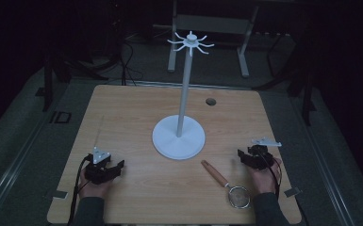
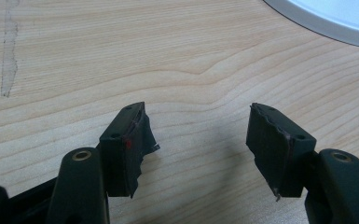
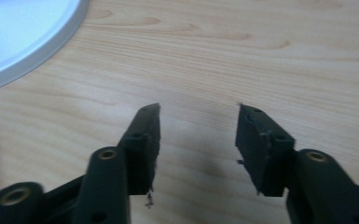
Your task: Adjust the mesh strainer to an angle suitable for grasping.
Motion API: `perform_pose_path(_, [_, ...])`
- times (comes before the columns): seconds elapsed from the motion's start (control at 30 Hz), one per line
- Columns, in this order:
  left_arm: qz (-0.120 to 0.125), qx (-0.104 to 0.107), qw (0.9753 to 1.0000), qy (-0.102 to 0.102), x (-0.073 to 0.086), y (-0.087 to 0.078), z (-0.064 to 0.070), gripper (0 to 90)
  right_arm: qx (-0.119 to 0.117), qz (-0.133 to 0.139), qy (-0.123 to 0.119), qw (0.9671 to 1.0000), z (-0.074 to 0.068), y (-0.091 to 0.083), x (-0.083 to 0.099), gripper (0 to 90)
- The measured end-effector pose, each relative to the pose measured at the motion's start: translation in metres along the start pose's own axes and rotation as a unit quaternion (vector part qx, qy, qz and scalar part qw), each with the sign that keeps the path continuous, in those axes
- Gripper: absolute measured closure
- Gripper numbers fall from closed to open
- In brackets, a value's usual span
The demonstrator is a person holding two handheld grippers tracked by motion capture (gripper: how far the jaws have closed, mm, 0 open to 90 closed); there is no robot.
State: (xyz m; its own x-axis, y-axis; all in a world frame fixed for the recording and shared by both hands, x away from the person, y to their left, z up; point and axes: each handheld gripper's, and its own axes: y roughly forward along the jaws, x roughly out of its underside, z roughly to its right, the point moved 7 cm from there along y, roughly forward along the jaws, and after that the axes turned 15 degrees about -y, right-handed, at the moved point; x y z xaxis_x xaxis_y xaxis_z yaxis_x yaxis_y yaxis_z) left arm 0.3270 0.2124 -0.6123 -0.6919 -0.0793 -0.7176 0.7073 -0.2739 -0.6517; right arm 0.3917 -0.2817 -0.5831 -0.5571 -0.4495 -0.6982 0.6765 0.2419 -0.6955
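A white stand [image 1: 178, 136] with a round base, a tall pole and a ring of hooks [image 1: 190, 43] at its top rises from the middle of the wooden table [image 1: 122, 117]. A small strainer with a wooden handle [image 1: 226, 184] lies on the table near the front, right of centre. My left gripper [image 1: 114, 166] rests low at the front left, open, with bare wood between its jaws [image 2: 198, 126]. My right gripper [image 1: 246, 155] sits at the front right, just right of the strainer's handle, open and empty [image 3: 198, 123].
A dark round hole [image 1: 210, 101] marks the table's far right part. The stand's white base edge [image 2: 335, 23] shows at the top right of the left gripper view and its white rim [image 3: 28, 42] at the top left of the right gripper view. Metal frame legs [image 1: 207, 28] stand beyond the table.
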Motion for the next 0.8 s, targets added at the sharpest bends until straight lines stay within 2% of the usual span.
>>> perform_pose_path(0.07, [0.001, 0.000, 1.0000, -0.001, 0.000, 0.000, 0.000, 38.8, 0.007, -0.009, -0.019, 0.9997, -0.003, -0.007, -0.002, 53.9])
perform_pose_path(0.17, [0.002, -0.001, 1.0000, 0.001, 0.000, 0.000, 0.000, 38.8, 0.009, -0.010, -0.030, 0.9995, -0.004, -0.010, -0.003, 54.3])
perform_pose_path(0.2, [0.002, -0.001, 1.0000, 0.001, 0.000, 0.000, 0.000, 38.8, 0.011, -0.018, -0.056, 0.9982, -0.009, -0.016, -0.005, 54.7])
perform_pose_path(0.27, [0.002, -0.001, 1.0000, 0.001, 0.000, 0.000, 0.000, 38.8, 0.019, -0.021, -0.077, 0.9966, -0.012, -0.022, -0.008, 55.0])
perform_pose_path(0.47, [0.001, -0.001, 1.0000, 0.000, 0.000, 0.000, 0.000, 38.8, -0.001, -0.023, -0.107, 0.9940, -0.026, -0.036, -0.019, 54.1])
perform_pose_path(0.63, [0.002, -0.001, 1.0000, 0.000, 0.000, 0.000, 0.001, 38.8, -0.026, -0.037, -0.128, 0.9907, -0.038, -0.043, -0.026, 54.8])
perform_pose_path(0.8, [0.002, 0.000, 1.0000, 0.000, 0.000, 0.000, 0.001, 38.8, -0.037, -0.056, -0.147, 0.9868, -0.047, -0.048, -0.032, 53.6])
